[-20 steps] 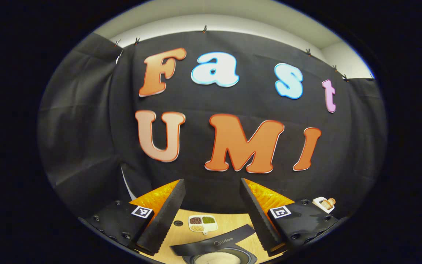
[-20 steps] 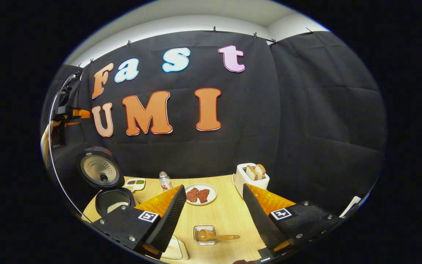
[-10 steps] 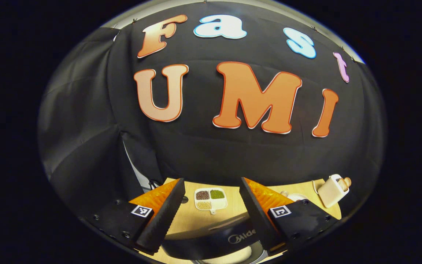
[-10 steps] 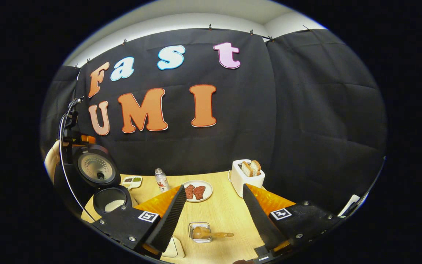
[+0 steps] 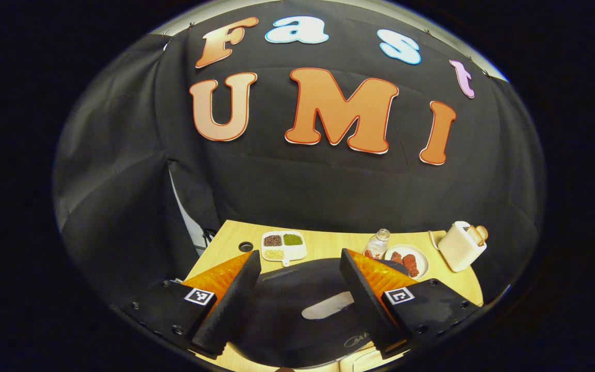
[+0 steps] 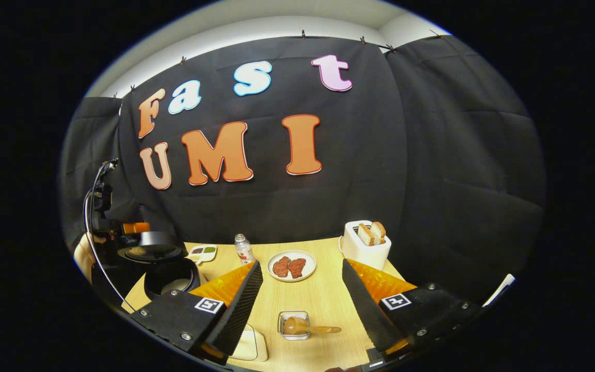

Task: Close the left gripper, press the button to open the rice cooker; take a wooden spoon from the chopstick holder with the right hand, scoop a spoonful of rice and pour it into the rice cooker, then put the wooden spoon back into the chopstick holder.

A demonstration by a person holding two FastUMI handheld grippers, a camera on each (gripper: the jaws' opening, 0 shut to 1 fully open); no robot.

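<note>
The black rice cooker (image 6: 169,278) stands at the table's left with its lid (image 6: 150,249) swung down to about level above the pot; white rice shows inside. In the left gripper view the lid's black top (image 5: 297,302) lies right under my open left gripper (image 5: 299,253), between its fingers. The same gripper and the hand holding it (image 6: 84,254) sit behind the lid. My right gripper (image 6: 301,263) is open and holds nothing. Below it the wooden spoon (image 6: 309,328) rests in the small clear holder (image 6: 293,325), handle pointing right.
A white toaster (image 6: 367,244) with bread, a plate of meat (image 6: 291,266), a small bottle (image 6: 244,249) and a divided dish of grains (image 6: 202,251) stand along the back. A white container (image 6: 250,345) sits near the table's front edge.
The cooker lid has swung from upright down to about level. My left gripper has tipped forward and down over the lid's top. The right gripper has barely shifted.
</note>
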